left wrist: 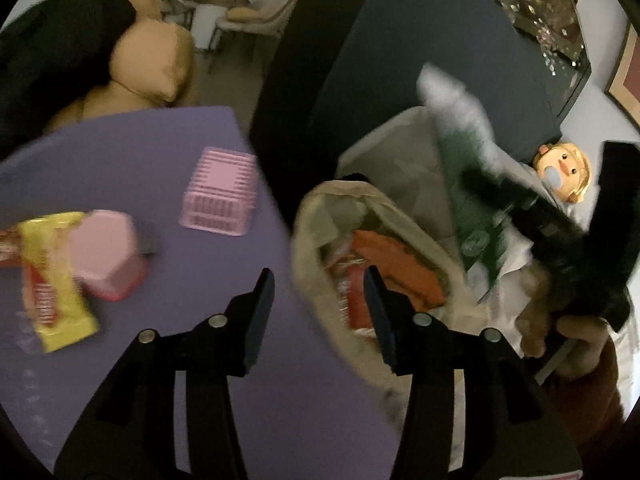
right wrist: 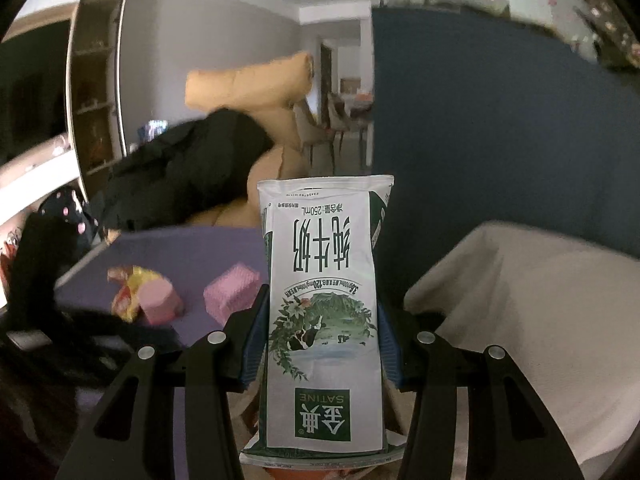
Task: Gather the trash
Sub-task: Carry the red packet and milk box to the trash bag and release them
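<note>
The milk carton (right wrist: 322, 312) sits between the right gripper's (right wrist: 322, 344) fingers; the basket (right wrist: 232, 292) and wrapper (right wrist: 128, 294) lie left on the surface (right wrist: 192, 248).

L gripper (left wrist: 320, 312) jaws apart, holding nothing; R gripper (right wrist: 322, 332) jaws clamped on load.

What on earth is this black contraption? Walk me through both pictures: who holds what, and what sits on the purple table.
No robot here: a person holds a two-finger gripper in each hand, each with a fisheye camera looking along its fingers. The right wrist view shows the right gripper clamped on a flattened milk carton. The left wrist view shows the left gripper open and empty, above the edge of a beige trash bag already holding orange wrappers; the carton hangs above the bag there. On the purple table lie a yellow snack wrapper, a pink cup and a pink basket.
</note>
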{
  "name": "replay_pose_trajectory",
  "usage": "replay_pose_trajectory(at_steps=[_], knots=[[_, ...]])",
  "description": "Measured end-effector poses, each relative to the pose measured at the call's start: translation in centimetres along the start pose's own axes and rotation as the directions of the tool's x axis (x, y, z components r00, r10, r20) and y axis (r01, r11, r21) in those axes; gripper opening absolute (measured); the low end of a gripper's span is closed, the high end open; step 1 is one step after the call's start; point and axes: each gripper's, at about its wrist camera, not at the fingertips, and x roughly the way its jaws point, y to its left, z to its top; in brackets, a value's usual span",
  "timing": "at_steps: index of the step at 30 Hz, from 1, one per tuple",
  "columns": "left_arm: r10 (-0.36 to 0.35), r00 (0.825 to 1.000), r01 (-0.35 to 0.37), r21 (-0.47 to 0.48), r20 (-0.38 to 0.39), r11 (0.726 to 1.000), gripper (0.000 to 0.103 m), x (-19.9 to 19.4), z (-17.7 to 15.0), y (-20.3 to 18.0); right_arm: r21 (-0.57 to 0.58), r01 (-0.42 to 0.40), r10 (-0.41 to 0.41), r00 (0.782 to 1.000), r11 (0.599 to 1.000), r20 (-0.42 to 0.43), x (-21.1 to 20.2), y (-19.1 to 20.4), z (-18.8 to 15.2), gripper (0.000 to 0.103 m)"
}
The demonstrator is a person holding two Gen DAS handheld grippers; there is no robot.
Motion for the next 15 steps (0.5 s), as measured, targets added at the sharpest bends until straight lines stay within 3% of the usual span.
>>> replay_pose_trajectory(at_steps=[3, 7, 12, 15], knots=[[0.033, 0.999, -0.033, -0.011, 0.025, 0.999, 0.045, -2.0, -0.7, 2.0, 0.013, 0.01, -0.009, 0.991, 1.0, -0.134, 2.8, -0.1, -2.2, 0.046], [0.083, 0.995, -0.082, -0.028, 0.051, 0.996, 0.045, -4.2, -1.5, 4.9, 0.059, 0.002, 0.016, 0.954, 0.998, -0.298, 5.9, -0.8, -4.6, 0.046], [0.107, 0.992, -0.099, -0.107, 0.066, 0.989, 0.045, -5.3, -2.2, 8.4, 0.12, 0.012, 0.039, 0.91, 0.993, -0.412, 8.5, -1.7, -6.6, 0.046], [0.125, 0.99, -0.113, -0.154, 0.071, 0.982, 0.045, -5.9, -2.6, 10.3, 0.136, 0.02, 0.041, 0.902, 0.99, -0.429, 9.1, -1.8, -7.2, 0.046]])
